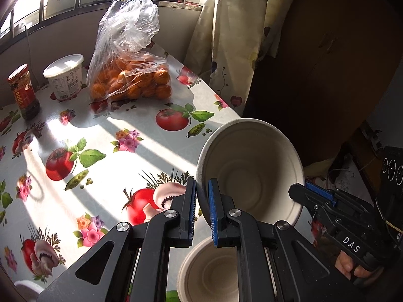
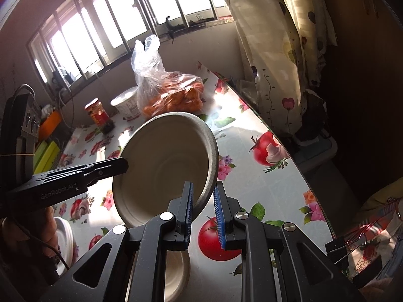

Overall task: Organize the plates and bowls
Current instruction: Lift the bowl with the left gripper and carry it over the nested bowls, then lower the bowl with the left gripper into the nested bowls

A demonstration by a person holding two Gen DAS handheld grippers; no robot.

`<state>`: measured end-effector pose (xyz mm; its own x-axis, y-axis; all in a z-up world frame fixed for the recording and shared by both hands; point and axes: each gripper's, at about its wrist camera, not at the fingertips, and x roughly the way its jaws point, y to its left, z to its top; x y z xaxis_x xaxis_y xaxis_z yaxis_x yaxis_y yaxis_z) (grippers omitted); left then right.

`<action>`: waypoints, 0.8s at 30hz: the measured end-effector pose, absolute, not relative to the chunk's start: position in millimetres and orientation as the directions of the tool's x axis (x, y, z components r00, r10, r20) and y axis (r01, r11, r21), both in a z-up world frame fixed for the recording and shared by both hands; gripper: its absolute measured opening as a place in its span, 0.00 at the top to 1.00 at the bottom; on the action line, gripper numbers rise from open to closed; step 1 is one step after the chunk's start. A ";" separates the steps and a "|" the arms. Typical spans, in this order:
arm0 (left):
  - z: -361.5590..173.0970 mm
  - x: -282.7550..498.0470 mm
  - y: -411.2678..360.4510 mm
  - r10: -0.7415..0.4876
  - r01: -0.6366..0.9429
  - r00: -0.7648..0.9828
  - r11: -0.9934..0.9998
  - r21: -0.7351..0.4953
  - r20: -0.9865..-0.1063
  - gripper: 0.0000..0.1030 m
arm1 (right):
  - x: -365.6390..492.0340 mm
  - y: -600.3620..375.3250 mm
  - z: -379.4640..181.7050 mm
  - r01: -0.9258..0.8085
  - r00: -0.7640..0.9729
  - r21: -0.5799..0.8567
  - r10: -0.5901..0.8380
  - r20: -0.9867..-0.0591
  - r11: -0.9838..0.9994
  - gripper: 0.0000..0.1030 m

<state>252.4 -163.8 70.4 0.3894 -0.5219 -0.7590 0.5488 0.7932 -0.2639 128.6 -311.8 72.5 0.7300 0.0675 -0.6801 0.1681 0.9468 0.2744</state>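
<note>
A beige paper bowl [image 1: 252,171] [image 2: 163,163] hangs tilted above the fruit-print table [image 1: 100,130], gripped from two sides. My left gripper [image 1: 201,196] is shut on its left rim, and its tip [image 2: 123,166] shows against that rim in the right wrist view. On the opposite rim my right gripper [image 2: 204,201] is shut, seen from the side [image 1: 302,188] in the left wrist view. A second beige bowl [image 1: 209,274] [image 2: 176,274] sits on the table right below, partly hidden by the grippers. A white plate [image 2: 64,241] lies at the near left.
At the back of the table stand a plastic bag of oranges [image 1: 131,80], a white tub [image 1: 65,75] and a red-labelled jar [image 1: 24,90]. A patterned curtain [image 1: 226,37] hangs past the table's right edge. A binder clip [image 2: 342,249] grips that edge.
</note>
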 end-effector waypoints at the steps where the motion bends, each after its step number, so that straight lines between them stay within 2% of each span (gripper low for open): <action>1: 71.3 249.8 -161.0 -0.523 0.547 0.390 0.794 -0.266 -0.758 0.90 | 126.2 -309.8 73.8 0.165 0.732 0.273 0.068 -0.678 0.948 0.84; 24: 76.8 197.3 -126.5 -0.526 0.526 0.412 0.804 -0.277 -0.744 0.90 | 81.1 -279.7 79.4 0.130 0.745 0.279 0.092 -0.661 0.951 0.84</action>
